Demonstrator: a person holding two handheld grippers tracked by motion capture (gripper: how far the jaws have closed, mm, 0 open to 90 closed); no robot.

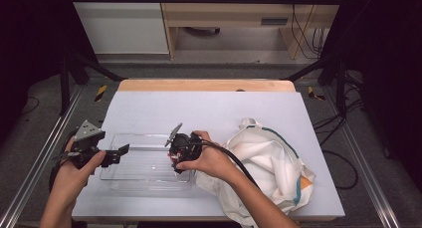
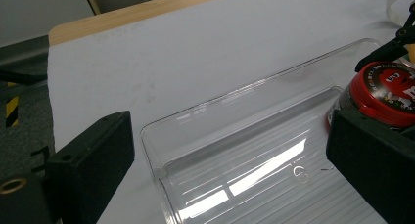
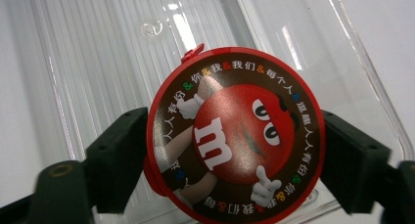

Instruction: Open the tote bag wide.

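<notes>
A round M&M's tub with a red lid is clamped between the jaws of my right gripper. It hangs over the right part of a clear ribbed plastic tray. In the high view the right gripper points down into the tray with the tub under it. My left gripper sits at the tray's left end, jaws wide apart. In the left gripper view the left gripper straddles the tray's near corner, and the red-lidded tub shows at the right.
A white cloth bag with teal trim lies crumpled on the table's right side, close to the tray. The white tabletop stretches beyond the tray to a wooden back edge. Metal frame rails run along both sides.
</notes>
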